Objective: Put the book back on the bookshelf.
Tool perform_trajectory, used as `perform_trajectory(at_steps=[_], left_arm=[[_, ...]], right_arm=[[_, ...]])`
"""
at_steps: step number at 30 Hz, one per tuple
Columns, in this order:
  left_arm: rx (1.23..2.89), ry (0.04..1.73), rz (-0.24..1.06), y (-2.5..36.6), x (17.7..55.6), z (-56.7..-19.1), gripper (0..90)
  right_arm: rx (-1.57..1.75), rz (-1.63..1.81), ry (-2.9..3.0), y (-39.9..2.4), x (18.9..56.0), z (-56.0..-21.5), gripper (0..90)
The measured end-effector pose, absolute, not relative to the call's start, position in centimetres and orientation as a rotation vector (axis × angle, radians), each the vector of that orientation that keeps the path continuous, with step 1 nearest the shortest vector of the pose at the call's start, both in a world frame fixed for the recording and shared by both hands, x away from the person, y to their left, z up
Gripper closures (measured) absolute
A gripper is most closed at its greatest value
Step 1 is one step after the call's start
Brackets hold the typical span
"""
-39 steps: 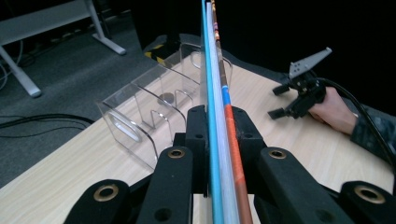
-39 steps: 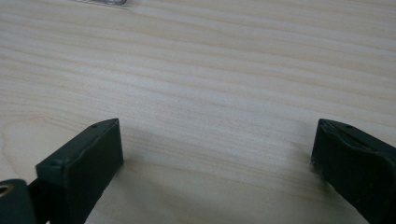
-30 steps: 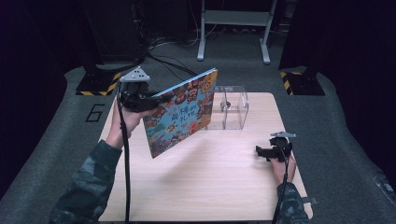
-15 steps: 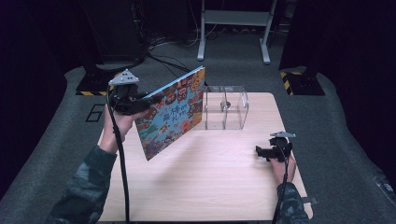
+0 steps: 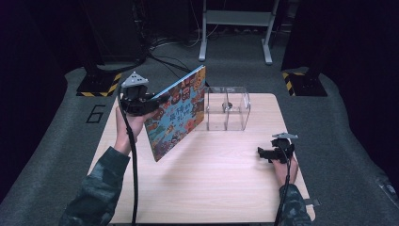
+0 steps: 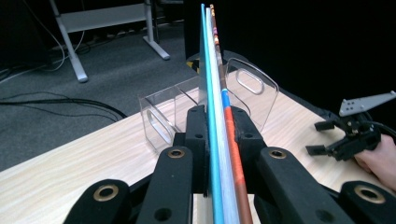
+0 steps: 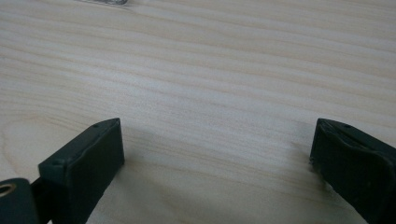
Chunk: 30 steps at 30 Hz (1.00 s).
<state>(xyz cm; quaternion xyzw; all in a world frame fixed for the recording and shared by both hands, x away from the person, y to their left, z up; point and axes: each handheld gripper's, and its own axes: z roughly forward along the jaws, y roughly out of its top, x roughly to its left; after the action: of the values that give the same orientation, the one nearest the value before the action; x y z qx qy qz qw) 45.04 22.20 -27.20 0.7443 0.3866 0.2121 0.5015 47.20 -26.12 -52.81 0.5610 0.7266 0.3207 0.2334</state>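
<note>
A colourful picture book (image 5: 176, 113) hangs tilted above the left half of the wooden table (image 5: 226, 188), one corner pointing up and back. My left gripper (image 5: 157, 101) is shut on its near edge. In the left gripper view the jaws clamp the thin book (image 6: 215, 70) edge-on, with the gripper (image 6: 219, 126) aimed at a clear plastic holder (image 6: 163, 116). That holder (image 5: 228, 109) stands at the back middle of the table, just right of the book. My right gripper (image 5: 263, 153) rests on the table at the right, open, with bare wood between its jaws (image 7: 217, 149).
The right hand and its gripper (image 6: 327, 140) lie off to the right in the left gripper view. A small dark item sits inside the clear holder. Grey carpet, cables and a metal stand leg (image 5: 202, 33) lie beyond the table's far edge.
The book has tipped steeper and its top corner has swung left, away from the clear holder. The left hand shifted slightly. The right gripper has stayed put.
</note>
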Motion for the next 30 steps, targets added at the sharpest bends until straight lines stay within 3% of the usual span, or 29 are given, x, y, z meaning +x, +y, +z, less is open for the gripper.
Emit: perform_trajectory(at_steps=[30], left_arm=[[1.680,1.063,0.601,19.0,46.9,-29.6,80.3]], right_arm=[[1.551,0.885,1.990,-26.1,47.2,-52.8,2.3]])
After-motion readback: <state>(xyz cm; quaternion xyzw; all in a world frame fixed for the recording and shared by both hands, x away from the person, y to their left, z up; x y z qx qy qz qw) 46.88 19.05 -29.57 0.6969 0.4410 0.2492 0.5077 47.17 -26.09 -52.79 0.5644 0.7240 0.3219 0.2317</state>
